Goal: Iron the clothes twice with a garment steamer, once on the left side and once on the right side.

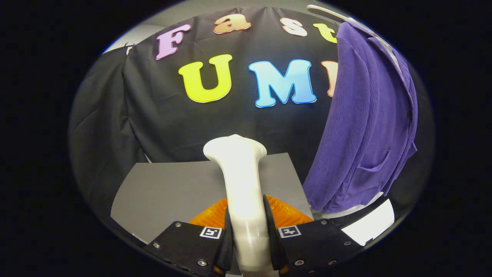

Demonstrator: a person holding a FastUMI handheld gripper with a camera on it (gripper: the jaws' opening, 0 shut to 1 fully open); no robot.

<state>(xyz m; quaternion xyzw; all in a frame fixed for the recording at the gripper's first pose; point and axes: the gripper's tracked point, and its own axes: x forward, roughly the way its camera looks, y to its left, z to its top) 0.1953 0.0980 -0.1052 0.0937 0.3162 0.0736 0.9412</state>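
A handheld gripper [248,225] clamps the white garment steamer [241,181] by its handle, both fingers [227,238] pressing against the handle's sides so that the steamer stands upright between them, its flared head rising beyond the fingertips. To the right of the steamer and a little beyond it hangs a purple ribbed garment [365,127], draped from a pale hanger [326,9] whose arm shows above the shoulder; the garment and the steamer head are apart, not touching. A patch pocket [374,169] sits low on the garment's front. Behind the steamer lies a grey tabletop [165,188], and an orange ridged piece [286,213] shows close on either side of the handle, just past the fingers. A white surface [369,223] lies beneath the garment's hem.
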